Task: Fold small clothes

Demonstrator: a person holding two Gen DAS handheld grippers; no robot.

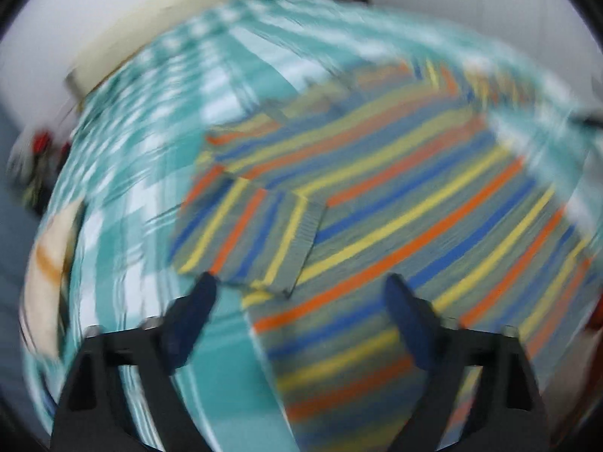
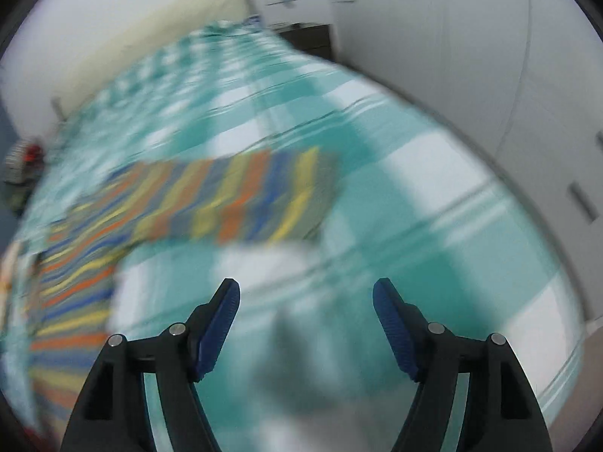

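Observation:
A small striped sweater, in grey, orange, yellow and blue, lies flat on the teal-and-white checked bedspread. One sleeve is folded in over its body. My left gripper is open and empty, just above the sweater's near edge by that sleeve. In the right wrist view the other sleeve stretches out sideways, with the body at the left. My right gripper is open and empty above the bedspread, short of the sleeve. Both views are blurred.
A cream headboard runs along the bed's far side. A white wall and wardrobe doors stand close to the bed's right edge. A dark nightstand sits in the far corner. A cream cloth lies at the bed's left edge.

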